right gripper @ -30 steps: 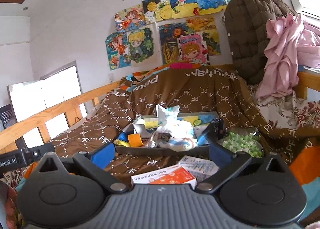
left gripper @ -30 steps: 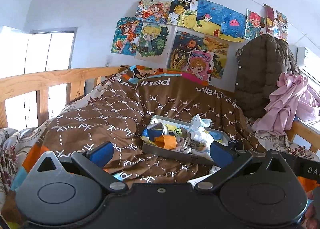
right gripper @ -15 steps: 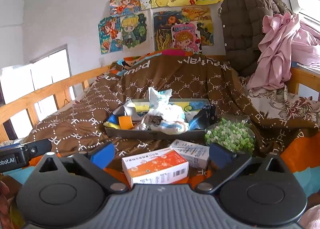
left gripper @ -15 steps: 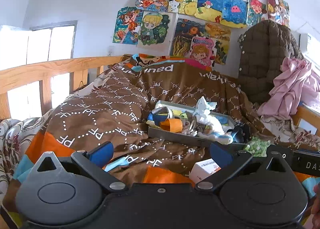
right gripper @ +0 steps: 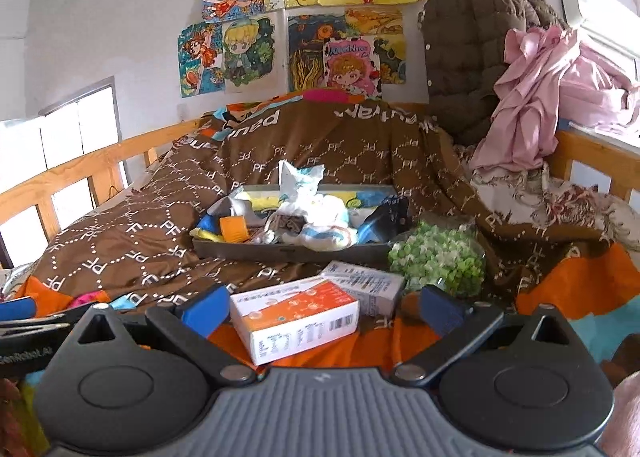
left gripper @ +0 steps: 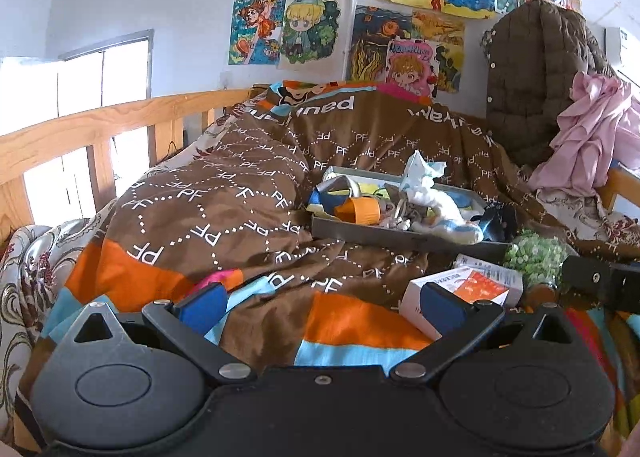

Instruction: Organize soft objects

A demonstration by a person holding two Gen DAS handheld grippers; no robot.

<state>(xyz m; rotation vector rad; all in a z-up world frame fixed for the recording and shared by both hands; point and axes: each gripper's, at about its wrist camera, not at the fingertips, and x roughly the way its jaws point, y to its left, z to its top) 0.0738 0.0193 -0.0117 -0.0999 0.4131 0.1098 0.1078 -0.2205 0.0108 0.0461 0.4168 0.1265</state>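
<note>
Both my hand-held grippers (left gripper: 320,303) (right gripper: 320,305) gape empty; mid-frame, a grey tray (right gripper: 288,251) holds heaped soft things, while boxes (right gripper: 296,317) and a green bag (right gripper: 438,261) lie outside on the bed.

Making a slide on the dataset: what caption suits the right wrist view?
Open right gripper over an orange-and-white box, facing a cluttered grey tray on the brown blanket.

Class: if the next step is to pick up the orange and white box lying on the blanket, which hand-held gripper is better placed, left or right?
Likely the right hand-held gripper: open, with the orange and white box centred just ahead of its fingers. For the left hand-held gripper, the box sits off to its right.
</note>
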